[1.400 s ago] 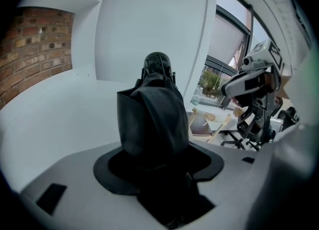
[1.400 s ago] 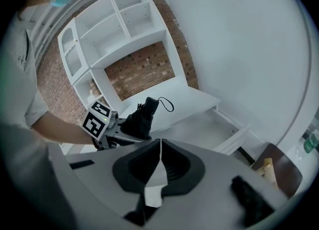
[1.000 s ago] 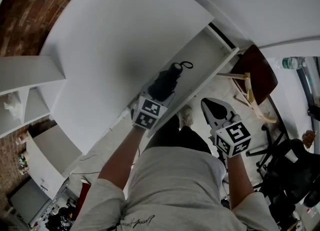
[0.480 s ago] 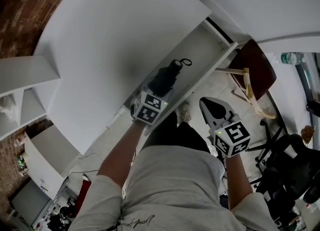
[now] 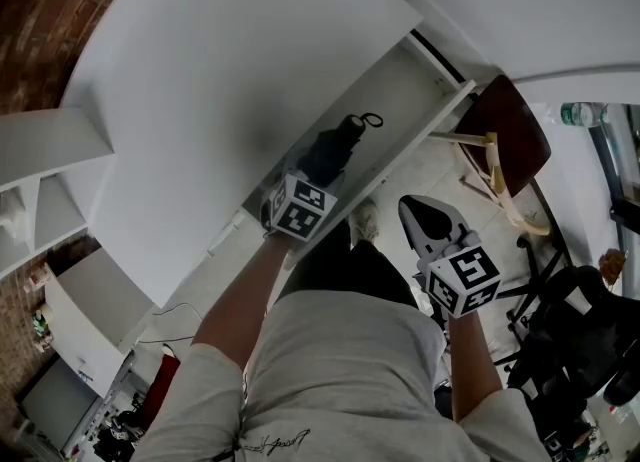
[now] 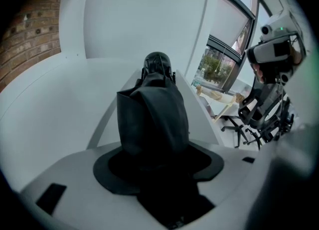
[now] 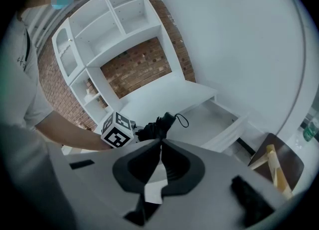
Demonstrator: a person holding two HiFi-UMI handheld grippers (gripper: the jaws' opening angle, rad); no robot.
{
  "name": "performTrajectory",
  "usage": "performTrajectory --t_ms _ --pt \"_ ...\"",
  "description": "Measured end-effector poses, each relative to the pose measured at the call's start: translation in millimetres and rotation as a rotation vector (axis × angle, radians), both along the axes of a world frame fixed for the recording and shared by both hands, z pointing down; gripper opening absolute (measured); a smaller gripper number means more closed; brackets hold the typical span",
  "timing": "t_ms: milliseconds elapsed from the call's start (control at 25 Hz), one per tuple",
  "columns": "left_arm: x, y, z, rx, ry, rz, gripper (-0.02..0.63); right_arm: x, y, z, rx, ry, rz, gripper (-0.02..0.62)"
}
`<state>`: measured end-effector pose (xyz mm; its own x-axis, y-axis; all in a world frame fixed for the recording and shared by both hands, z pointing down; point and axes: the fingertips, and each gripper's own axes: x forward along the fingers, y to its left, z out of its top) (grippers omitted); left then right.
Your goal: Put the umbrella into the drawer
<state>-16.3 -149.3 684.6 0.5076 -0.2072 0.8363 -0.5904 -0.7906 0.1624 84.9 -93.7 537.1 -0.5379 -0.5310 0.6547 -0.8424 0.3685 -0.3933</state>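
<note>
A folded black umbrella (image 5: 335, 150) with a wrist loop at its far end lies lengthways in the open white drawer (image 5: 405, 100). My left gripper (image 5: 318, 180) is shut on its near end. In the left gripper view the umbrella (image 6: 152, 114) fills the space between the jaws of the left gripper (image 6: 154, 149) and points away along the drawer. My right gripper (image 5: 420, 215) hangs to the right of the drawer front, above the floor, shut with nothing in it. In the right gripper view the right gripper (image 7: 160, 142) points at the umbrella (image 7: 162, 123) and the drawer (image 7: 212, 117).
The drawer juts out of a white desk (image 5: 250, 60). A wooden chair with a brown seat (image 5: 515, 140) stands just past the drawer's far end. A black office chair (image 5: 580, 340) is at the right. White shelves (image 5: 50, 180) and a brick wall (image 5: 45, 20) are at the left.
My left gripper has sunk with the umbrella, deeper into the drawer. The right gripper has kept its place.
</note>
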Motion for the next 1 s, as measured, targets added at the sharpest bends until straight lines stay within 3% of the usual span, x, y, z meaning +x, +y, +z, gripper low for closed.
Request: performTrajectory --t_ms 1000 --pt "11 -10 43 -0.069 -0.053 -0.024 0.278 7 16 12 -0.042 0.009 0.020 0.031"
